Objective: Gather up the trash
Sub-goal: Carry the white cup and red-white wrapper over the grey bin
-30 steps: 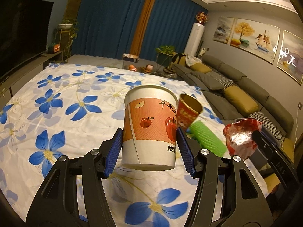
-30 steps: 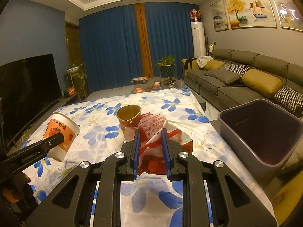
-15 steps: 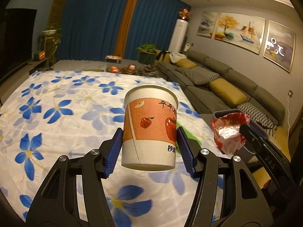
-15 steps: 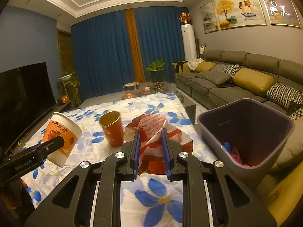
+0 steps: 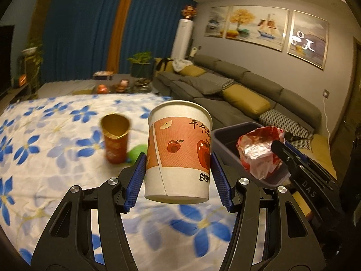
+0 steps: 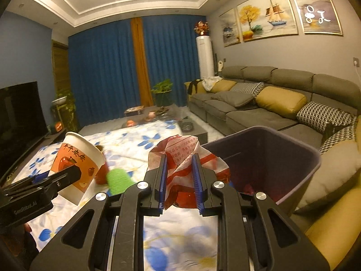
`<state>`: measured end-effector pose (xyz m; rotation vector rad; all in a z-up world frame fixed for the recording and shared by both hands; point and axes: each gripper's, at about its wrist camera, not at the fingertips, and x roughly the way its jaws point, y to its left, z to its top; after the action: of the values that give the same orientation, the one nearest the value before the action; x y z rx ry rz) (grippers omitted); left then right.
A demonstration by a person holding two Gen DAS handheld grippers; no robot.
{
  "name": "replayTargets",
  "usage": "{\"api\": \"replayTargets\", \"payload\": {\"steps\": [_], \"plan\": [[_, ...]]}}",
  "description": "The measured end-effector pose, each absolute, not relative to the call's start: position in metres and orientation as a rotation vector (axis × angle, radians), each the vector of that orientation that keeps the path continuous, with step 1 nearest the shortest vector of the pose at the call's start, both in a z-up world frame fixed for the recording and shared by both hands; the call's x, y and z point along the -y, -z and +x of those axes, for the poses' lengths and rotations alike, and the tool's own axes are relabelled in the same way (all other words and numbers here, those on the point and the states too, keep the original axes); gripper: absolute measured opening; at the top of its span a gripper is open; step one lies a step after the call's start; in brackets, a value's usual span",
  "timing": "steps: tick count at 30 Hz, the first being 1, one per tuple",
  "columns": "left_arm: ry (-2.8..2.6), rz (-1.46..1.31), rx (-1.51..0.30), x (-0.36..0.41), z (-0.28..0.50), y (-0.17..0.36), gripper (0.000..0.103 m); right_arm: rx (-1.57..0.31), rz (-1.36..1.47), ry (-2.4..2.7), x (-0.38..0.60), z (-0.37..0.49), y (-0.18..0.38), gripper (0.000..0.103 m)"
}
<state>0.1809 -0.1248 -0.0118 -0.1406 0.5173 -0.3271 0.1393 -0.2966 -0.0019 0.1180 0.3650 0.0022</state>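
Observation:
My left gripper (image 5: 178,178) is shut on a white paper cup with an orange apple label (image 5: 179,151), held upright above the flowered cloth; the cup also shows in the right wrist view (image 6: 75,162). My right gripper (image 6: 179,178) is shut on a crumpled red and white snack wrapper (image 6: 182,155), held beside the near rim of the dark purple trash bin (image 6: 291,158). In the left wrist view the wrapper (image 5: 259,151) hangs over the bin (image 5: 227,142). A red and gold cup (image 5: 115,140) and a green object (image 5: 136,151) stay on the cloth.
The table has a white cloth with blue flowers (image 5: 56,135). A grey sofa with yellow cushions (image 6: 270,103) runs along the right wall behind the bin. A TV (image 6: 18,113) stands at the left. A low table with small items (image 6: 146,117) lies beyond.
Both grippers have swung right toward the bin with their loads. The bin now sits close in front of the wrapper, and the red and gold cup has shifted left in the left wrist view.

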Motion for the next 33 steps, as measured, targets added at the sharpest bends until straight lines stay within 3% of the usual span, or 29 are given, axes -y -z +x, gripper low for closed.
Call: {"api": "replayTargets", "payload": {"steps": [15,33], "plan": [[0.501,-0.116,-0.506,0.221,0.223,-0.003,0.056,-0.338,0.123,0.154,0.364,0.144,0.001,0.022],[0.588,-0.092,-0.586,0.269,0.258,0.023,0.056,-0.379,0.164,0.200,0.398,0.166,0.016,0.023]]}}
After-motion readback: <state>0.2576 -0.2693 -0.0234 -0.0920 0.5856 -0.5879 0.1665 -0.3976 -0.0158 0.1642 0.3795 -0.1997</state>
